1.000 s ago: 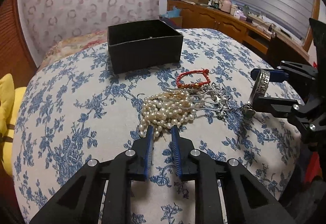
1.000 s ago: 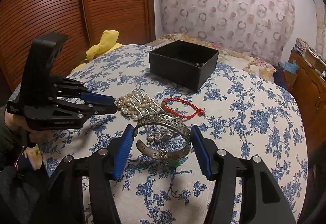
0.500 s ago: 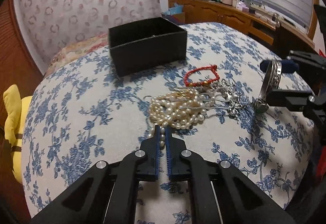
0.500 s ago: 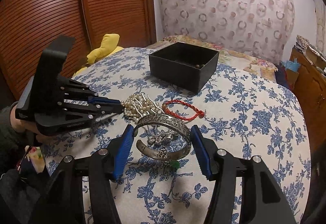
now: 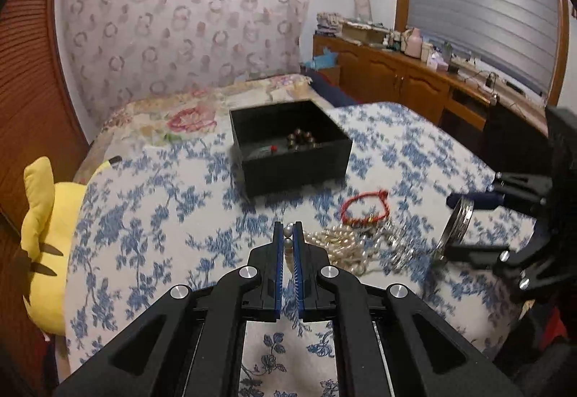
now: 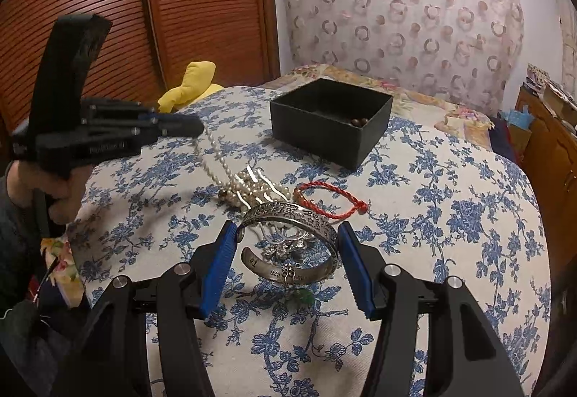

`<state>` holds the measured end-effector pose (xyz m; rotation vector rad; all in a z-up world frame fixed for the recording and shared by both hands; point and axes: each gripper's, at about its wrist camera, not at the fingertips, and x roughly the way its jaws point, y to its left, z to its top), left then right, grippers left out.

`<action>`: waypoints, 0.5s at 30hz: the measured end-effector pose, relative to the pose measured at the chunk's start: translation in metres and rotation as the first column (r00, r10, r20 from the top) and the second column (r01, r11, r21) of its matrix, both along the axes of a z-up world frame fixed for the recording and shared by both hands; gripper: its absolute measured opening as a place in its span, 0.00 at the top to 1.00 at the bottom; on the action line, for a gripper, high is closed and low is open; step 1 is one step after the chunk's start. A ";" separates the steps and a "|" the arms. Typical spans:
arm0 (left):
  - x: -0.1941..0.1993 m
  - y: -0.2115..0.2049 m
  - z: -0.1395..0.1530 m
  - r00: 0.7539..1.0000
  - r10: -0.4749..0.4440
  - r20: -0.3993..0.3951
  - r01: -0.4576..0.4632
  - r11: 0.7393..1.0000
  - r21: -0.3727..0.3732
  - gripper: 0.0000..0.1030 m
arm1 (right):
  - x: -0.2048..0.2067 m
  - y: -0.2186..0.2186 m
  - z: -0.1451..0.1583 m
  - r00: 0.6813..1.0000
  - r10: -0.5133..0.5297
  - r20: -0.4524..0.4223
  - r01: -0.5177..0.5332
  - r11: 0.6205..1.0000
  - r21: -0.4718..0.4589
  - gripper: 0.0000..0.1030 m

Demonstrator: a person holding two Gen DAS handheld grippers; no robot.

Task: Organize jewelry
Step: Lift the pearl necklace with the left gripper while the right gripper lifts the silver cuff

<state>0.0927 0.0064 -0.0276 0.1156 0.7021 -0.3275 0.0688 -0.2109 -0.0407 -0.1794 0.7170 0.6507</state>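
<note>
My left gripper (image 5: 287,232) is shut on the pearl necklace (image 5: 342,245) and has lifted one end off the bed; in the right wrist view the strand (image 6: 220,162) hangs taut from the left gripper (image 6: 196,126) down to the pile. My right gripper (image 6: 288,238) is shut on a silver cuff bangle (image 6: 292,238), also seen edge-on in the left wrist view (image 5: 458,220). A black open box (image 5: 288,151) (image 6: 331,122) holds dark beads. A red cord bracelet (image 5: 364,211) (image 6: 331,198) lies on the cloth.
The jewelry lies on a blue floral cloth (image 6: 450,216). Silver hair pins and charms (image 6: 285,245) lie tangled under the bangle. A yellow plush toy (image 5: 39,234) sits at the left edge. A wooden cabinet (image 5: 396,79) stands at the right.
My left gripper closed on the pearl necklace and has risen, pulling the strand up from the pile. The right gripper still holds the bangle in place.
</note>
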 end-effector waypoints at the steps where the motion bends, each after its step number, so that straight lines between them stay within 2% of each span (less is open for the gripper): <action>1: -0.001 0.000 0.003 1.000 0.002 0.007 -0.002 1.000 -0.002 0.96 | 0.000 0.000 0.001 1.000 0.001 0.000 -0.001 1.000 0.001 0.42; 15: 0.002 0.016 0.041 0.993 0.064 0.097 -0.059 0.997 -0.052 0.96 | -0.001 0.001 0.008 1.000 0.002 0.012 -0.002 1.000 0.004 0.42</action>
